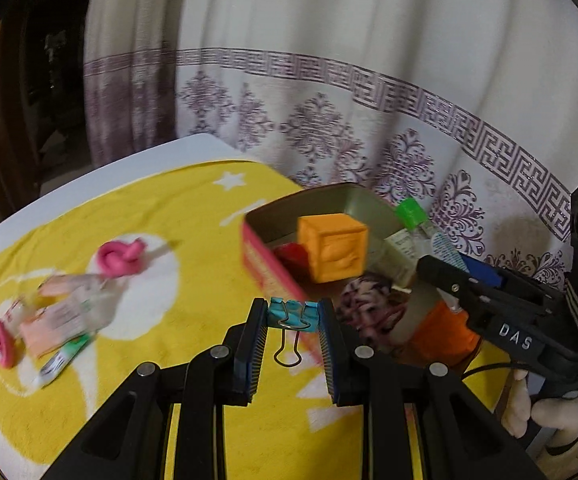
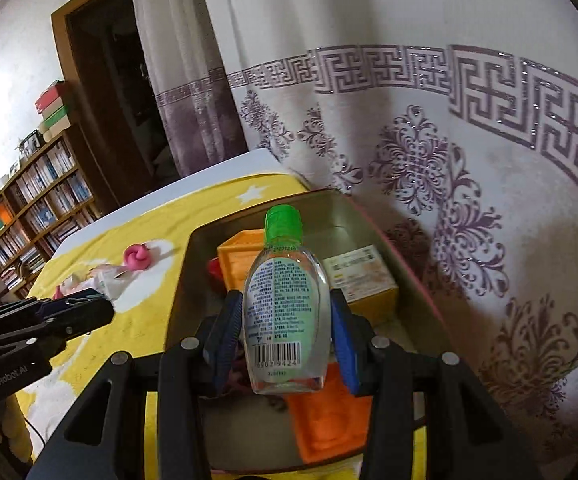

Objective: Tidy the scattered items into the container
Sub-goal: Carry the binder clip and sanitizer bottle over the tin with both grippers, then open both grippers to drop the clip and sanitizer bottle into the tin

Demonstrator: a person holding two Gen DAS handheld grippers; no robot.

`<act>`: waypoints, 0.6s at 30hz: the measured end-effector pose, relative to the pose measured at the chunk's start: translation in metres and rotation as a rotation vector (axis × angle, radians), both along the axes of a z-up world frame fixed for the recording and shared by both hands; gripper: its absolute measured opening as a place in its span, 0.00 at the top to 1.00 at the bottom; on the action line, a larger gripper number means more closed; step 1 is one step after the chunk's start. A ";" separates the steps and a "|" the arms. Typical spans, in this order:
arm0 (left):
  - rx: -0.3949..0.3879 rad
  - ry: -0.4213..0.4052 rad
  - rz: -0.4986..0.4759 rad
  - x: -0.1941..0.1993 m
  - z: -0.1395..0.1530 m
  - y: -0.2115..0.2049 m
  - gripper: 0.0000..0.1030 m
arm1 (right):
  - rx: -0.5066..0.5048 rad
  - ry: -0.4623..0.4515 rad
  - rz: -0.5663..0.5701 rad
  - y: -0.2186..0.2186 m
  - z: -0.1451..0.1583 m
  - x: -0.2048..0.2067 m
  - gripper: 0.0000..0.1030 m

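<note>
My left gripper (image 1: 293, 316) is shut on a blue binder clip (image 1: 293, 314), held just in front of the near wall of the open metal tin (image 1: 265, 268). My right gripper (image 2: 285, 316) is shut on a clear bottle with a green cap (image 2: 283, 300), held over the tin (image 2: 185, 280). Inside the tin lie an orange cube (image 1: 333, 252), a red item (image 1: 291, 256), a purple-and-white ball of string (image 1: 363, 304), a yellow-and-white box (image 2: 363, 276) and a flat orange piece (image 2: 329, 420). In the left wrist view the right gripper (image 1: 445, 268) reaches in from the right with the bottle's green cap (image 1: 411, 212) showing.
On the yellow cloth (image 1: 193, 240) left of the tin lie a pink knotted band (image 1: 121, 258), a second pink band (image 1: 3, 344), some packets (image 1: 65, 312) and a green-and-white tube (image 1: 63, 360). A patterned curtain (image 2: 409, 120) hangs behind the table. A bookshelf (image 2: 29, 208) stands far left.
</note>
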State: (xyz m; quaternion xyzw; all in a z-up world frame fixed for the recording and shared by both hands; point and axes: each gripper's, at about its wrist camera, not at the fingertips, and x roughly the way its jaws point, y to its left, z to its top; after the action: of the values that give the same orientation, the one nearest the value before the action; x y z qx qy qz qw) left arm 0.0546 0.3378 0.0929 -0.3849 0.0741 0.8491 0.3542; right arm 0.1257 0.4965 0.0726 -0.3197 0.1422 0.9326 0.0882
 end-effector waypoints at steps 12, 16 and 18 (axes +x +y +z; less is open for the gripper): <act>-0.011 -0.021 -0.066 -0.015 -0.008 0.057 0.38 | -0.056 -0.002 -0.013 0.022 -0.007 -0.002 0.55; 0.057 0.016 -0.006 -0.014 -0.004 0.044 0.05 | -0.087 0.001 -0.032 0.028 -0.009 -0.001 0.46; 0.073 -0.005 0.011 -0.019 -0.002 0.036 0.05 | -0.082 0.003 -0.043 0.029 -0.009 0.000 0.44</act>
State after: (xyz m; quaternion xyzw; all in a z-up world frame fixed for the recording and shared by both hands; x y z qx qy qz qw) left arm 0.0358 0.3743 0.0904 -0.3743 0.0402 0.8522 0.3634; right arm 0.1252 0.5255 0.0640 -0.3183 0.1873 0.9245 0.0948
